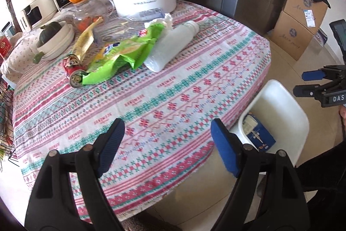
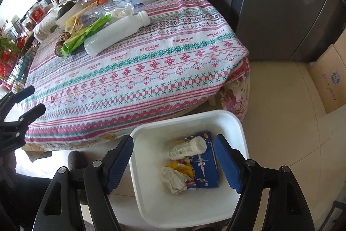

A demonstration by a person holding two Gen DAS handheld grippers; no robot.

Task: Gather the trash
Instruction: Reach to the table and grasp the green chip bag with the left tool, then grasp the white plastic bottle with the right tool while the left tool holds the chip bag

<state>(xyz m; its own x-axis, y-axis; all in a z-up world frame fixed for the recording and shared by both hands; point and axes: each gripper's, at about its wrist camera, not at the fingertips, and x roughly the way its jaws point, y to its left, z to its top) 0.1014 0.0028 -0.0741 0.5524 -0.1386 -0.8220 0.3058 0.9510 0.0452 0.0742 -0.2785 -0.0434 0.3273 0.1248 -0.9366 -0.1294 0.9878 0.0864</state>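
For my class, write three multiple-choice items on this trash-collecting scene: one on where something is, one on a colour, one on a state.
1. Where is the blue carton?
A. On the table
B. In the white bin
C. In the pot

2. What colour is the wrapper beside the white bottle?
A. Green
B. Black
C. Purple

3. How are the right tongs?
A. Shut on a cup
B. Shut, empty
C. Open, empty

Answers: 1 B, it lies on the bin's floor among other trash. 2 A, bright green against the tablecloth. 3 C, fingers spread wide above the bin, holding nothing.
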